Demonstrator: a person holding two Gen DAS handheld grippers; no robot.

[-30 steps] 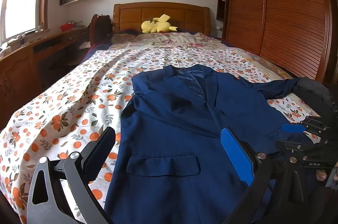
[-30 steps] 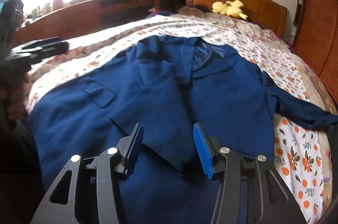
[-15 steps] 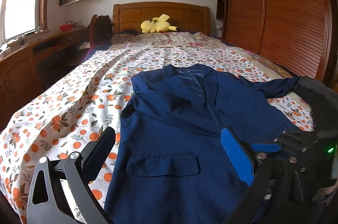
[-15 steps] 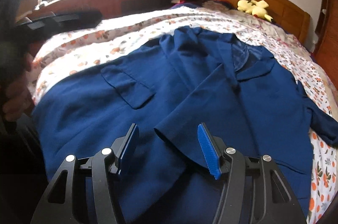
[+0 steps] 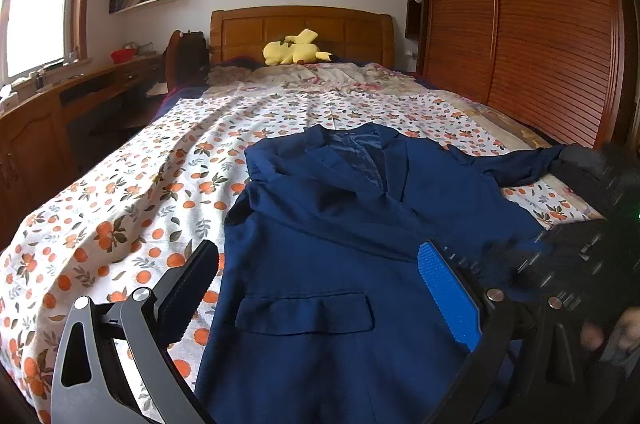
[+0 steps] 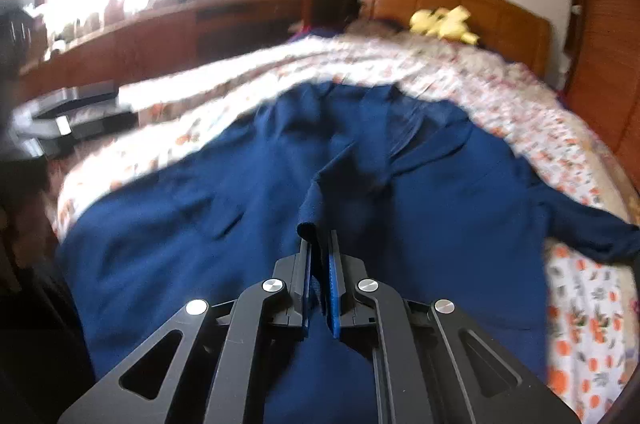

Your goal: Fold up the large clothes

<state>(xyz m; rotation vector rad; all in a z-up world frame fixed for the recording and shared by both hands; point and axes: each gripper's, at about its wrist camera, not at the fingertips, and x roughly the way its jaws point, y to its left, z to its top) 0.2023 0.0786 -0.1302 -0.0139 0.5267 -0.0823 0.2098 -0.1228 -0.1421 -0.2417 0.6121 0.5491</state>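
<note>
A navy blue suit jacket point(image 5: 352, 224) lies front-up on the bed, collar toward the headboard, one sleeve stretched to the right. My left gripper point(image 5: 320, 284) is open and empty, hovering over the jacket's lower left part near its flap pocket point(image 5: 304, 312). My right gripper point(image 6: 319, 256) is shut on the jacket's front edge point(image 6: 310, 220) and holds that flap lifted off the jacket point(image 6: 440, 192). The right gripper's body shows blurred at the right of the left wrist view point(image 5: 576, 264).
The bed has an orange-fruit print sheet point(image 5: 132, 192) and a wooden headboard point(image 5: 300, 28) with a yellow plush toy point(image 5: 296, 48). A wooden desk point(image 5: 52, 104) runs along the left under a window. A slatted wardrobe point(image 5: 540, 36) stands on the right.
My right gripper has closed on the jacket's front edge and lifted it. My left gripper has stayed in place, open.
</note>
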